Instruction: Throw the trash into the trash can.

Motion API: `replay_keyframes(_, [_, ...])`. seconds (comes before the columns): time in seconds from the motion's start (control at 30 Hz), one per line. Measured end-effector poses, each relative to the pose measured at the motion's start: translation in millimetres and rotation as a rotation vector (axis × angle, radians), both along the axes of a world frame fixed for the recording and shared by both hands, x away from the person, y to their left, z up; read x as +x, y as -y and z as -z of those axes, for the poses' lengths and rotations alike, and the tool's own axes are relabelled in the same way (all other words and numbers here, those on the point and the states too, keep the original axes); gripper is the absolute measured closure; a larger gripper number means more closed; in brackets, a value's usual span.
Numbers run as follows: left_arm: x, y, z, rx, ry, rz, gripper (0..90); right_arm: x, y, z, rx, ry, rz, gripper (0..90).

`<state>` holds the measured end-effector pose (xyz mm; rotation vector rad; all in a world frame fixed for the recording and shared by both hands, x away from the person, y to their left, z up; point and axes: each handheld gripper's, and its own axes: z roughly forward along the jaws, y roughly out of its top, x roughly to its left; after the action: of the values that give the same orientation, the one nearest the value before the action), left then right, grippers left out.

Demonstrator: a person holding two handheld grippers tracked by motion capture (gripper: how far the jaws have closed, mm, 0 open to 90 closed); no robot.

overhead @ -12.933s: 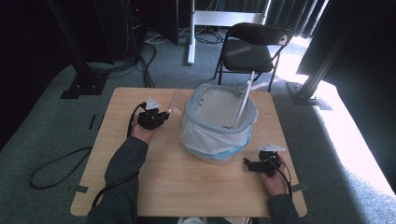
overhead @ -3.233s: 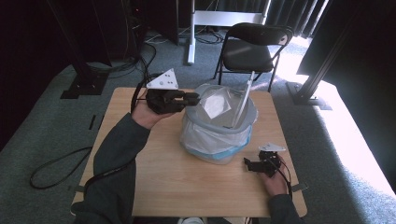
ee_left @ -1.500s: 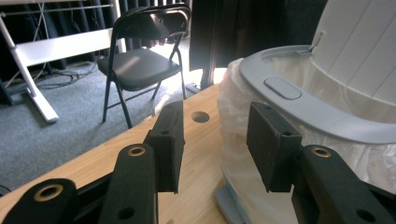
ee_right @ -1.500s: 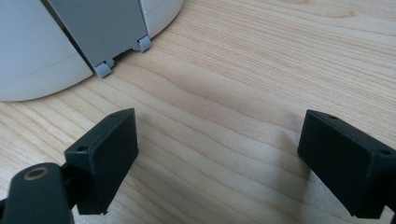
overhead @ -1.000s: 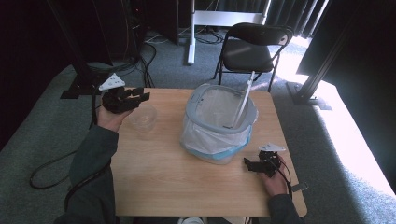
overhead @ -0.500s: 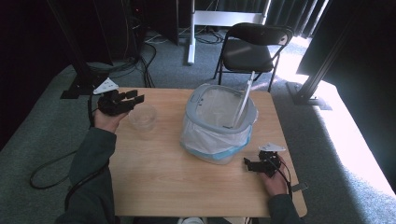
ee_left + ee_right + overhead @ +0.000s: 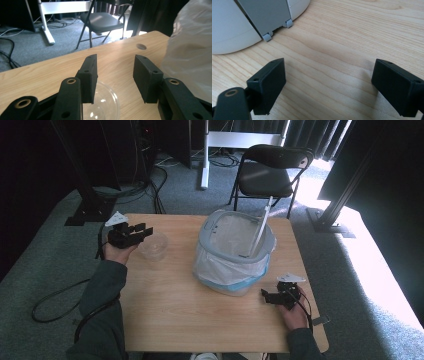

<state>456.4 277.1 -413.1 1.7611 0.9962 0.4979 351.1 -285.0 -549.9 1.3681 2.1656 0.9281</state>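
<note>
A clear plastic cup (image 7: 152, 246) stands on the wooden table (image 7: 175, 315) at its left side. My left gripper (image 7: 141, 231) hovers just left of the cup, tilted down over its rim. In the left gripper view the cup (image 7: 103, 102) shows low between the jaws of the left gripper (image 7: 115, 62). These jaws have just been opening, and the pads (image 7: 88, 77) do not press on the cup. My right gripper (image 7: 266, 296) rests open near the table's front right with bare wood between the jaws of the right gripper (image 7: 329, 72).
A bin lined with a white bag (image 7: 235, 251) stands mid-table, its lid propped up. The bag (image 7: 192, 50) bulges close on the right in the left gripper view. The bin's base (image 7: 232, 32) lies just ahead of the right gripper. A black folding chair (image 7: 272, 172) is behind the table.
My left gripper has sunk toward the table beside the cup, and its jaws stand wider. The cup, the bin and the right gripper have stayed put.
</note>
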Motion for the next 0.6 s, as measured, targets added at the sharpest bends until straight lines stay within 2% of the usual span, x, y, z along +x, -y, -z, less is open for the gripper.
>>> replay_keyframes(0.33, [9.4,-4.6,27.2,0.023,-0.047,-0.061,46.5,0.0,-0.1,0.0,0.000,-0.001,0.001,11.3])
replay_keyframes(0.6, [16.3,-17.4,52.0,0.014,-0.118,-0.118,38.1,0.0,0.0,-0.1,0.000,-0.001,0.000,11.3])
